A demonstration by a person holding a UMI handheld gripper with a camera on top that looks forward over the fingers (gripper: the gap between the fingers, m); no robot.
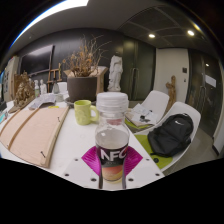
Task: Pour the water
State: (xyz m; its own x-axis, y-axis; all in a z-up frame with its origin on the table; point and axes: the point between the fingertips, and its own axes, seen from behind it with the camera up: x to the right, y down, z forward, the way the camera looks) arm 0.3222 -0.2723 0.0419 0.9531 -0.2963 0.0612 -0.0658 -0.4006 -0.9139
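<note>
Leftmost, a wooden board [35, 132] lies on the white table [70, 150], with a green mug [84, 112] beyond. Centrally, the gripper [113, 160] pinches a clear bottle [112, 135] (upright, white-capped) between both pads; a black bag [170, 133] sits rightward.

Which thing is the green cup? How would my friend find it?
Start at the white table. Just beyond the clear bottle, which stands between the tool's fingers, is a small mug beside a wooden board. It is the only yellow-green thing with a handle.
</note>
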